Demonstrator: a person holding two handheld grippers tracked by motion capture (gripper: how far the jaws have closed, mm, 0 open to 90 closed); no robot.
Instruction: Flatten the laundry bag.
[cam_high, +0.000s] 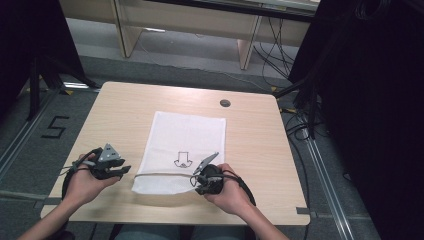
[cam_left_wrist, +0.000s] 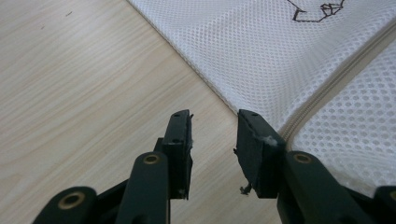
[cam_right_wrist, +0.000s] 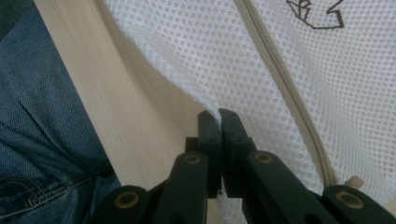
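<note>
Grey floor (cam_high: 200, 60), wooden desk (cam_high: 200, 22), black curtains (cam_high: 370, 100)

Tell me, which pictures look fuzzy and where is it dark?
High view: a bit soft all over, the table evenly lit, the sides of the room black. Left gripper view: the mesh bag looks sharp, and the left gripper, its jaws apart, is sharp but dark. Right gripper view: the bag's weave is crisp, and the right gripper, shut on the bag's edge, is nearly black.
</note>
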